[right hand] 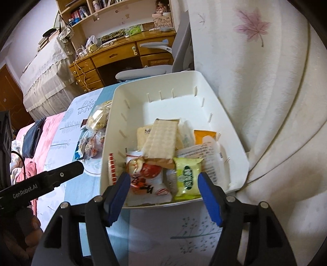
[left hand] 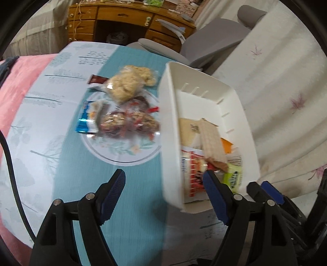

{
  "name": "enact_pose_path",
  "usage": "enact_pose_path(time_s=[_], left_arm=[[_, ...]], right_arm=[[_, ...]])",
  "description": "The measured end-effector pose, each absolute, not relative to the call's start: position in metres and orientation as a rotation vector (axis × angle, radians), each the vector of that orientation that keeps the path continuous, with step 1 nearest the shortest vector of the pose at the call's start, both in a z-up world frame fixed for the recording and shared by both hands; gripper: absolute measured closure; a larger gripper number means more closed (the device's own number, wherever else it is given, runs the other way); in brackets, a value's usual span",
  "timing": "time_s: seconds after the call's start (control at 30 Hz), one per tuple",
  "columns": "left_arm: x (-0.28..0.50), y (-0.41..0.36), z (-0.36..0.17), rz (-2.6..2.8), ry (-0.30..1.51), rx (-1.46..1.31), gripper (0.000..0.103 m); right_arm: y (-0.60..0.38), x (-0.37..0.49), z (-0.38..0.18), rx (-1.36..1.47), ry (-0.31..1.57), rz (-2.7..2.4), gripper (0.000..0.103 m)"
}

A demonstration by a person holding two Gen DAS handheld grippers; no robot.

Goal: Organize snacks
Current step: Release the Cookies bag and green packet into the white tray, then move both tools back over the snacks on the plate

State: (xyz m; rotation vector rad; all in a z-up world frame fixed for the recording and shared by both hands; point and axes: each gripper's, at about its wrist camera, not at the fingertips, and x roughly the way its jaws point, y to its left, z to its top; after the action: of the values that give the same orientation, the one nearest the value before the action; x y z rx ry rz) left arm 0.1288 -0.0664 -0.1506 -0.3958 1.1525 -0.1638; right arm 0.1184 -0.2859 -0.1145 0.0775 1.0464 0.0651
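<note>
A white bin (right hand: pixel 206 88) stands at the table's right side. It holds a tan wafer pack (right hand: pixel 161 141), a green packet (right hand: pixel 188 176), a red-and-white packet (right hand: pixel 147 180) and an orange packet (right hand: pixel 204 135). Left of it, a flowered plate (left hand: pixel 126 157) bears several wrapped snacks (left hand: pixel 126 120) and a clear bag of puffed pieces (left hand: pixel 126 86). My right gripper (right hand: pixel 164 194) hangs open over the bin's near end, holding nothing. My left gripper (left hand: pixel 164 194) is open too; the bin's (left hand: pixel 169 126) near left corner lies between its fingers, untouched by the left pad.
The table wears a teal and white cloth (left hand: pixel 85 184). A white leaf-print fabric (right hand: pixel 265 102) hangs close on the right. A grey chair (left hand: pixel 214 41) and a wooden desk (left hand: pixel 122 18) stand behind. A pink blanket (left hand: pixel 14 98) and a black cable (left hand: pixel 10 155) lie on the left.
</note>
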Motion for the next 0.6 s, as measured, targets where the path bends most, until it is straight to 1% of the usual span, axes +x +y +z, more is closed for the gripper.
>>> enact_pose_path(time_s=[0.5,0.6], left_arm=[[0.128,0.013,-0.165,-0.221,1.229,-0.309,0.026],[0.13,0.028,-0.167,-0.236,1.234,-0.29,0.026]], right_arm=[[-0.207,0.109,-0.13,0.147,1.115,0.035,0.034],[-0.193,0.111,-0.135,0.209,1.153,0.023,0.034]])
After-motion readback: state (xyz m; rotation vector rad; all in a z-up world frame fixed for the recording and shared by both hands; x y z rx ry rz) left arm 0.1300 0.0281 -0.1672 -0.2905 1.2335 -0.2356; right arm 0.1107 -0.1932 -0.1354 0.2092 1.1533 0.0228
